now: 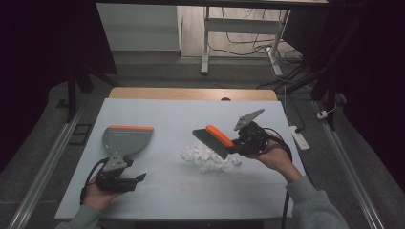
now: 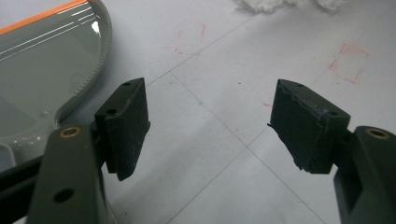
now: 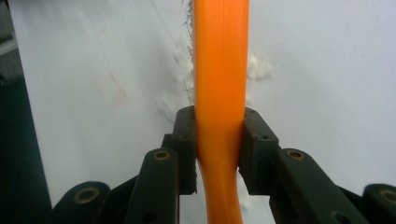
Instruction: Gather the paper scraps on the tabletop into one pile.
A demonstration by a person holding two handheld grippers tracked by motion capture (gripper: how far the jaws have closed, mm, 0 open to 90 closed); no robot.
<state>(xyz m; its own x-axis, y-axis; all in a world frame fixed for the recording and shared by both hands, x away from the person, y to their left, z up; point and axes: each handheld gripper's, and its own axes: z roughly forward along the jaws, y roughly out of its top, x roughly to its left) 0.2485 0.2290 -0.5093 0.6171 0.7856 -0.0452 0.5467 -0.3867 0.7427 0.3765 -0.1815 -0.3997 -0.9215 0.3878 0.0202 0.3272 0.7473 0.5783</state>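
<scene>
A hand brush (image 1: 215, 140) with an orange back and dark bristles hangs above the table, right of centre, over a heap of white paper scraps (image 1: 208, 159). My right gripper (image 1: 237, 145) is shut on its orange handle (image 3: 219, 116), one pad on each side. A grey dustpan (image 1: 125, 139) with an orange front edge lies at the left, its lip facing the far side. Just behind its handle, my left gripper (image 1: 140, 178) rests open near the front left of the table, its jaws (image 2: 210, 128) wide apart over bare table with the dustpan (image 2: 42, 70) to their left.
The white tabletop (image 1: 191, 114) has faint red marks (image 2: 350, 63). A white power strip (image 1: 300, 138) lies off the right edge. Table legs and cables stand on the floor beyond the far edge. Bare table lies between the dustpan and the scraps.
</scene>
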